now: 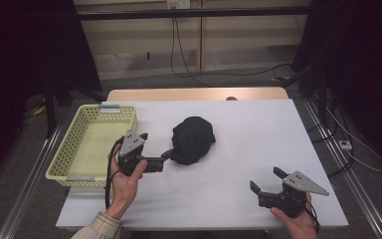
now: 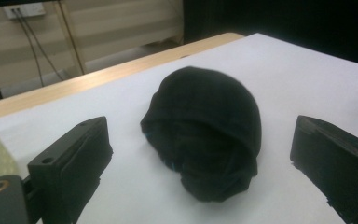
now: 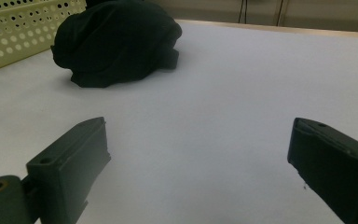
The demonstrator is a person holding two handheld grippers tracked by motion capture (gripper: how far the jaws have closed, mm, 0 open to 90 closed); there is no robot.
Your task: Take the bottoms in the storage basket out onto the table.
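A yellow basket (image 1: 74, 164) sits at nine o'clock on the white table (image 1: 258, 144). The left gripper (image 1: 155, 148), jaws spread, faces a crumpled black cloth (image 1: 193, 139) at table centre. At five o'clock, the right gripper (image 1: 264, 180) rests, jaws spread.

Soft matt black cloth (image 1: 193, 140), perforated yellow plastic basket (image 1: 64, 158), smooth white tabletop (image 1: 258, 139)
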